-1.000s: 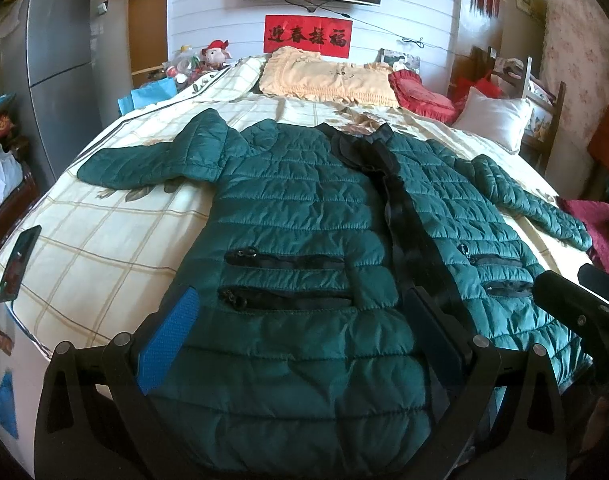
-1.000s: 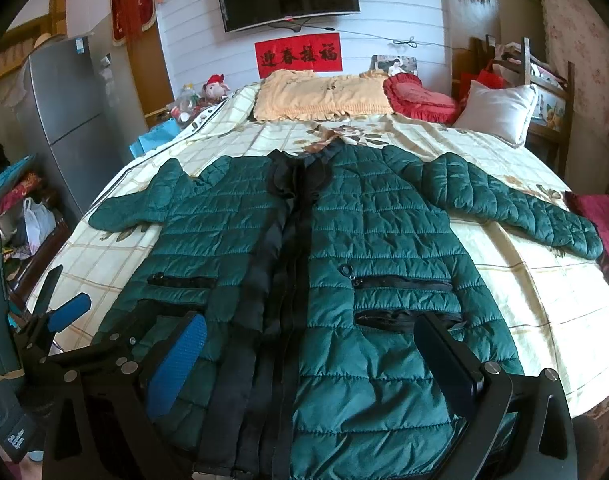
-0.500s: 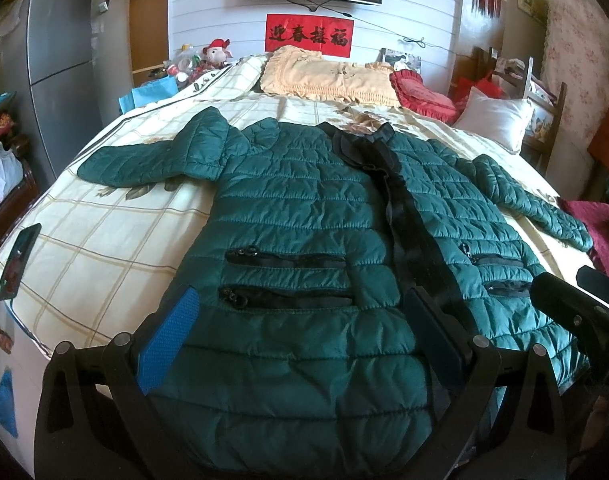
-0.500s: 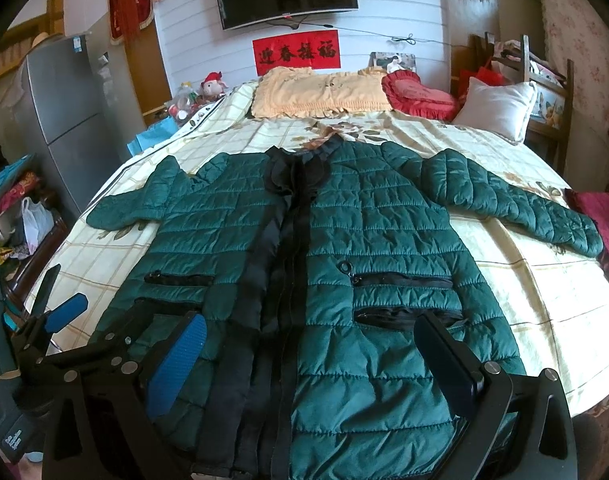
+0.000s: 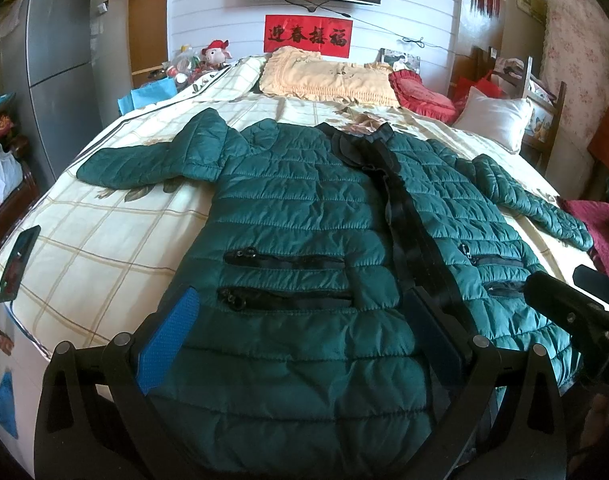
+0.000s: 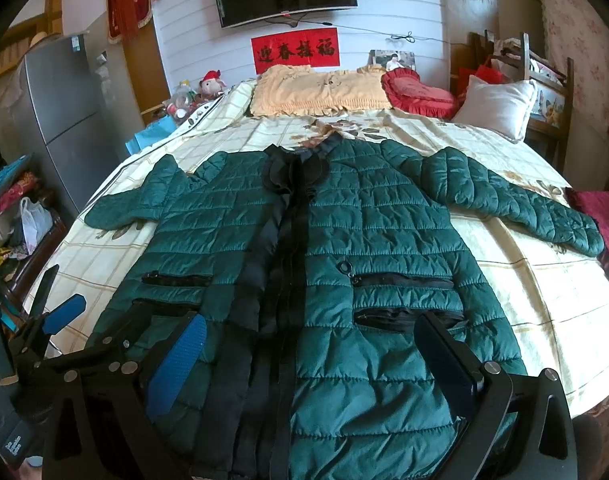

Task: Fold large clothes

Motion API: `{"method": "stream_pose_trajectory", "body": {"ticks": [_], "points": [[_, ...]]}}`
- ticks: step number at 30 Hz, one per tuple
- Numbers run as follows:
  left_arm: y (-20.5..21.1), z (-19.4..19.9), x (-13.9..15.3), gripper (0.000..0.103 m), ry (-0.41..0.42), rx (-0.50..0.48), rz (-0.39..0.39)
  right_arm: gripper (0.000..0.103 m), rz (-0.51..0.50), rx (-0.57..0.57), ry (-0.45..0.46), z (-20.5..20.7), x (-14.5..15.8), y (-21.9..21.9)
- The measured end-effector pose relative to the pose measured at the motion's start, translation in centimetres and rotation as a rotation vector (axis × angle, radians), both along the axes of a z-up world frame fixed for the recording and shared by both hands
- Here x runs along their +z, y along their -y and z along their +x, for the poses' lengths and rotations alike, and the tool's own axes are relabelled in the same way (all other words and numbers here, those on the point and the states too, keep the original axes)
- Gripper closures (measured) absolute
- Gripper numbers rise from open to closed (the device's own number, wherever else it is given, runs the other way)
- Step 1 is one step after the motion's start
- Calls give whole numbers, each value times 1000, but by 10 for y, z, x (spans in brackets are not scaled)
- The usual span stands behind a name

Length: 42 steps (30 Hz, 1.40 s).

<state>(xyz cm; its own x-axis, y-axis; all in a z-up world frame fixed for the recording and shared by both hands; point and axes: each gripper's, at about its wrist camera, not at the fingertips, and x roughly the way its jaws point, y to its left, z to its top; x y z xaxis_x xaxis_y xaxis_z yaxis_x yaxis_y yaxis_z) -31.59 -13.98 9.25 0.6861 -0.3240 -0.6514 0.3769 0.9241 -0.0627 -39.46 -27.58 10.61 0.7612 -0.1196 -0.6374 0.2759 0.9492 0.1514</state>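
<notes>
I see the dark green quilted puffer jacket (image 5: 296, 240) lying flat and face up on the bed with the cream checked cover (image 5: 104, 240), its black zipper band (image 6: 288, 240) running down the middle and both sleeves spread outward. The hem lies at the near edge of the bed, just under my two grippers. Bare cover shows on both sides of the jacket, wider on the left, and more between the collar and the yellow frilled pillow (image 6: 320, 92) at the head.

My left gripper (image 5: 304, 332) is wide open over the left hem and holds nothing. My right gripper (image 6: 312, 356) is also wide open over the hem and is empty.

The right view shows the whole right sleeve out to its cuff near the bed's edge, which the left view foreshortens. The left view shows a dark phone (image 5: 18, 262) near the left bed corner.
</notes>
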Motion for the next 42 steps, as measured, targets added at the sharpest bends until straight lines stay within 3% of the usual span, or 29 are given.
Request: {"method": "stream_pose_trajectory", "body": {"ticks": [24,42], "points": [[5,25,6,0,8,7,3,0,-8,4,-6,27,5,8],[11,81,18,0,-26,41,-6,0,-26,1,25,83,25,27]]}}
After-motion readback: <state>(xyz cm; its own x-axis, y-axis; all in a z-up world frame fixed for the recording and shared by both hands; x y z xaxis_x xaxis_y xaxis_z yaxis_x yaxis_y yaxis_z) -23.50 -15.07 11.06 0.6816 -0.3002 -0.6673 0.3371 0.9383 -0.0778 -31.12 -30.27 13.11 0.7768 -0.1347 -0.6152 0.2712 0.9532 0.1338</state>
